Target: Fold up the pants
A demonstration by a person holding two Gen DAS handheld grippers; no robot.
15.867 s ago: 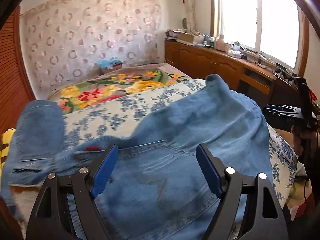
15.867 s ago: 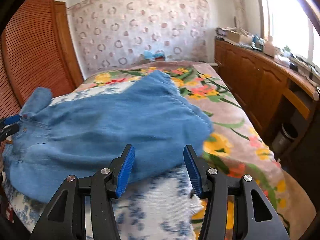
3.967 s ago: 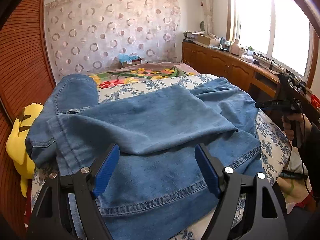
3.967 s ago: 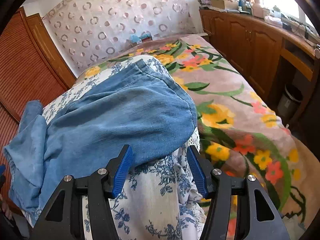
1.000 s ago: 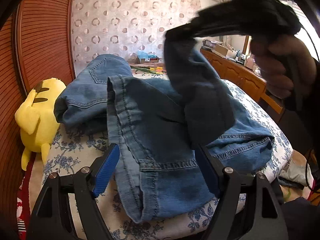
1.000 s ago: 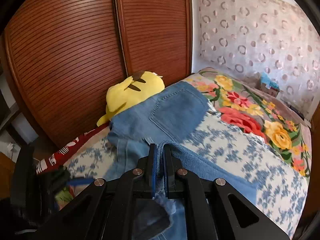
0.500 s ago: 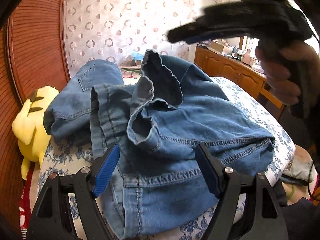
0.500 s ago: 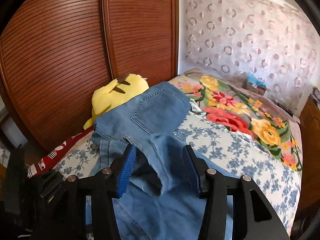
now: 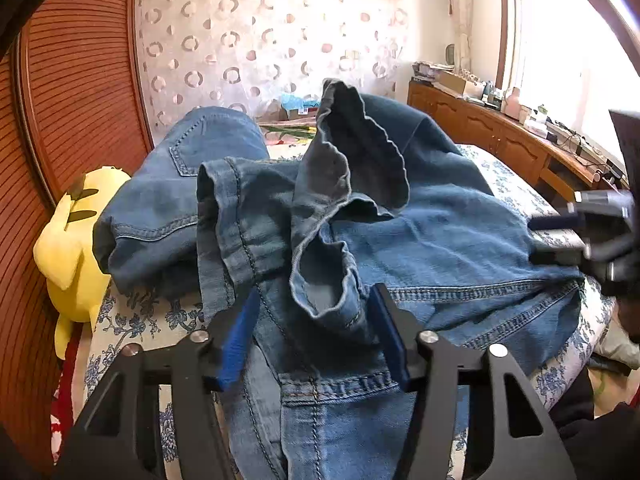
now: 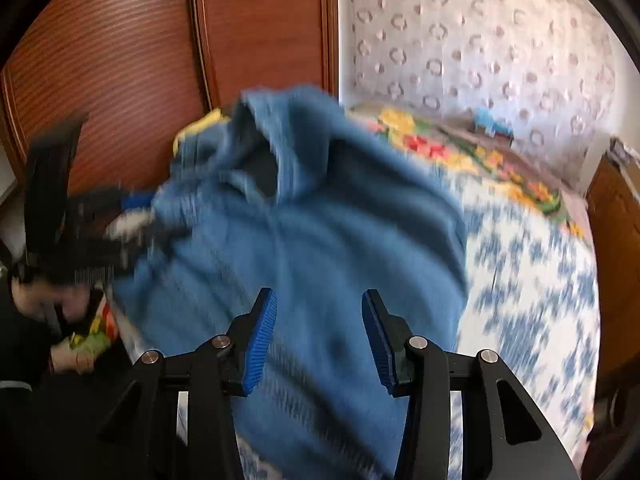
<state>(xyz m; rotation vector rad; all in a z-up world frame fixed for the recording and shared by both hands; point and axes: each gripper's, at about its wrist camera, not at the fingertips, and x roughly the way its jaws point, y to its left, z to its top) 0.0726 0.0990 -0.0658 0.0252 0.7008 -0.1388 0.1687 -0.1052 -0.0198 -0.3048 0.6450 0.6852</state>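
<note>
Blue denim pants [image 9: 440, 232] lie bunched on the bed, the leg cuffs [image 9: 352, 168] heaped loosely on top of the waist part. My left gripper [image 9: 314, 340] is open and hovers over the near waistband with cloth between its fingers but not pinched. My right gripper [image 10: 318, 340] is open and empty above the pants [image 10: 320, 240]; its view is blurred. The right gripper [image 9: 592, 236] also shows at the right edge of the left wrist view, and the left gripper [image 10: 132, 216] at the left of the right wrist view.
The bed has a blue-flowered white sheet [image 9: 132, 328] and a bright floral blanket [image 10: 460, 152] farther back. A yellow plush toy [image 9: 68, 248] lies against the ribbed wooden wardrobe [image 9: 60, 100]. A wooden cabinet [image 9: 500, 136] runs under the window on the right.
My right gripper let go of the pant leg, opened and swung away to the right side. The cuffs dropped onto the pile. My left gripper moved closer to the waistband.
</note>
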